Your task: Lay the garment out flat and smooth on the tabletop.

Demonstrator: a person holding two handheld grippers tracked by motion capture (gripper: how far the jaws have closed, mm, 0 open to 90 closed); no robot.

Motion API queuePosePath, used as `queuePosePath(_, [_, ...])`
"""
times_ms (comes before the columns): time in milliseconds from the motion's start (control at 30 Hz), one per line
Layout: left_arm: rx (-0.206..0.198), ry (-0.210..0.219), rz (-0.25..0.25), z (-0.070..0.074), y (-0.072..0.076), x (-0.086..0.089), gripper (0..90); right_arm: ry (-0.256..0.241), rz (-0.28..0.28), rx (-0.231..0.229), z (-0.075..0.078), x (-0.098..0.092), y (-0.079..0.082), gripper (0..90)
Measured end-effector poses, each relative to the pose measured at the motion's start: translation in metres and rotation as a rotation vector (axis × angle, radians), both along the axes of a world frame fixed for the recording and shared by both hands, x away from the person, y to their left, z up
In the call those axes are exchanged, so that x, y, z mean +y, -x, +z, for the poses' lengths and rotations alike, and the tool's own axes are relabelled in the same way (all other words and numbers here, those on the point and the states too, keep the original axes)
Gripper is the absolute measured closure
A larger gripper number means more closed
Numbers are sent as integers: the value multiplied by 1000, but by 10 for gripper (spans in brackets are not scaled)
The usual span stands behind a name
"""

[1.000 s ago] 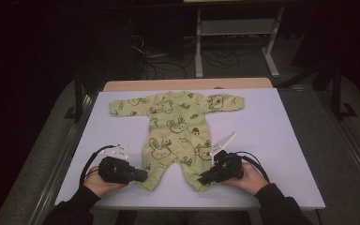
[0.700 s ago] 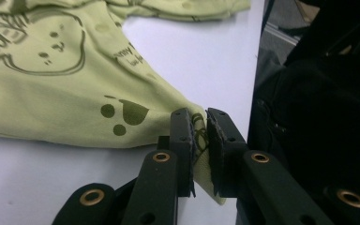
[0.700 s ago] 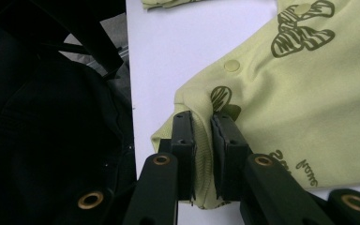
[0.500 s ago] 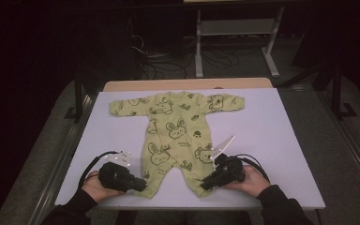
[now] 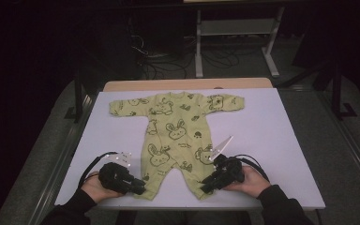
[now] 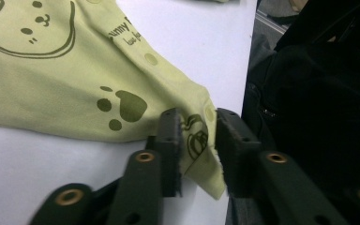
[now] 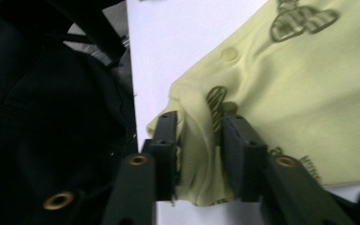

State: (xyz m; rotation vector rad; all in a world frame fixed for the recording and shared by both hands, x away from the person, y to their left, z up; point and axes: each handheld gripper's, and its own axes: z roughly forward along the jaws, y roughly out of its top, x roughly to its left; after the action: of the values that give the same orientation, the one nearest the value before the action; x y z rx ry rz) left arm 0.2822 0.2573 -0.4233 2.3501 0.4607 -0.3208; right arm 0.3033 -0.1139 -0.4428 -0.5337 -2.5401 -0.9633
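**Leg cuffs between the jaws at the near edge**

Desk (image 5: 272, 140): white top, wide bare room on both sides and toward the far edge; near edge right beside both hands.

Romper (image 5: 176, 129): flat, face up, sleeves spread, legs toward the person.

Left gripper (image 6: 198, 140), right gripper (image 7: 199, 140): jaws part-open, a leg cuff between each, bunched on the right.

Risk, as I judge it: thin bites at the hems. An uneven lift could slip a cuff free or drag cloth over the near edge.
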Motion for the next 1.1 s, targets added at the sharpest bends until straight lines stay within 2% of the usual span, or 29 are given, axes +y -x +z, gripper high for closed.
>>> queuePosePath(100, [-9, 16, 13, 1, -2, 2, 602, -8, -21, -11, 2, -2, -2, 571])
queuePosePath(200, [-24, 31, 48, 2, -3, 4, 527, -16, -48, -37, 6, -4, -4, 483])
queuePosePath(367, [-58, 65, 136, 5, -11, 10, 412, -42, -88, -79, 12, -7, -9, 345])
queuePosePath(467, [-84, 73, 193, 5, -18, 14, 370, -56, -138, -117, 16, -9, -12, 305])
queuePosePath(600, [-101, 87, 267, 5, -29, 21, 341, -73, -217, -165, 19, -14, -17, 290])
queuePosePath(800, [-112, 102, 358, 4, -39, 32, 334, -84, -322, -194, 20, -25, -25, 253])
queuePosePath(1000, [-103, 89, 411, -1, -47, 35, 334, -73, -388, -223, 19, -29, -30, 220])
queuePosePath(1100, [-97, 72, 426, -4, -50, 34, 334, -51, -409, -238, 16, -30, -32, 202])
